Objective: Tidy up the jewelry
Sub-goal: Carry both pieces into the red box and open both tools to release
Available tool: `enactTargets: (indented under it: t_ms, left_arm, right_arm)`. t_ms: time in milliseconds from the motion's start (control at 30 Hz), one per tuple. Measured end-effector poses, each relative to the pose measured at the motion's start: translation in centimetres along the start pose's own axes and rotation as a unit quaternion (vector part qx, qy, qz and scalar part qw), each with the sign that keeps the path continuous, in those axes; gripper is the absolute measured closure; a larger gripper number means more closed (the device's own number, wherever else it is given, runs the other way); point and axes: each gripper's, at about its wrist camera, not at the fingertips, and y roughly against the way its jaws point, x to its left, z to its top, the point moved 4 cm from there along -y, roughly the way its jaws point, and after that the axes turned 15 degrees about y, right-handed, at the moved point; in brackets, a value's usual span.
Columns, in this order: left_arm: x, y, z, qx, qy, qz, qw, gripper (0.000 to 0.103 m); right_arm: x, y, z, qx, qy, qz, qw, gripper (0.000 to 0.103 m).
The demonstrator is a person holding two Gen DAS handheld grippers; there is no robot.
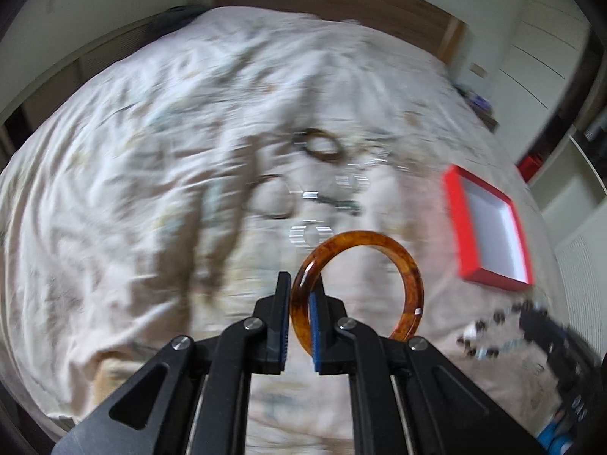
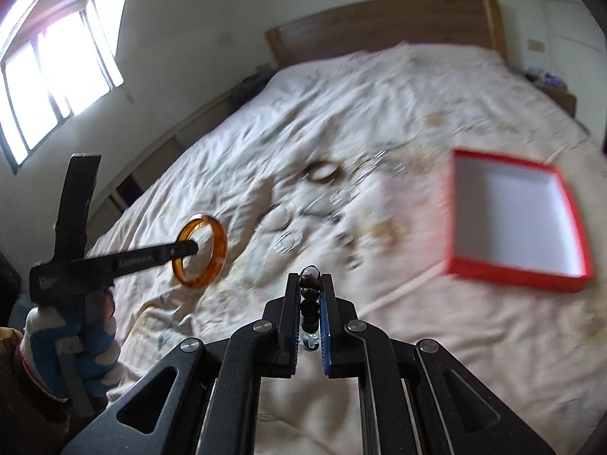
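An amber bangle (image 1: 411,276) is clamped between the pads of the left gripper (image 1: 301,284); its rim passes between the two fingers, and the rest of the ring stands out to the right of them, clear of the bedspread (image 1: 132,151). From the right wrist view the same bangle (image 2: 218,250) is seen held out on the end of the left gripper (image 2: 189,248), which is carried by a gloved hand (image 2: 81,337) at the left edge. The right gripper (image 2: 311,280) is closed on a beaded bracelet (image 2: 309,295) — dark round beads are stacked between the blue-lined pads, with a pale bead at the top and clear ones below. A red box (image 2: 512,276) with a white interior lies open on the bedspread to the right; nothing can be seen inside it; in the left wrist view the box (image 1: 453,204) is seen tilted at the right. More jewelry is scattered on the cloth between the grippers and the headboard (image 2: 379,19): a dark brown bangle (image 2: 322,172), a thin clear ring (image 2: 282,214) and some small glinting pieces — all too blurred to be told apart further. A window (image 2: 57,76) is lit at the upper left.
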Motion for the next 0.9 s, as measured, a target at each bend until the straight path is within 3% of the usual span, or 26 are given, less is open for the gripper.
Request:
enactTargets:
  t_ms: [233, 500, 700, 900]
  left_arm:
    - [-12.5, -2.8, -1.1, 0.022, -0.084, -0.046, 0.9951, 0.095]
    - [-25.7, -13.0, -3.0, 0.071, -0.153, -0.063, 0.9836, 0.095]
    - [-29.0, -20.0, -4.7, 0.105, -0.167, -0.040, 0.9796, 0.095]
    - [-29.8, -20.8, -6.0, 0.085, -0.202, -0.028, 0.9753, 0.095]
  right_arm:
    - [-10.0, 1.3, 1.6, 0.000, -0.010, -0.069, 0.998, 0.094]
    - [-21.6, -3.5, 2.3, 0.022, -0.039, -0.106, 0.993, 0.094]
    - [-27.6, -8.0, 0.5, 0.049, -0.062, -0.125, 0.989, 0.094]
    - [-29.5, -9.6, -2.2, 0.076, -0.077, -0.131, 0.985, 0.093]
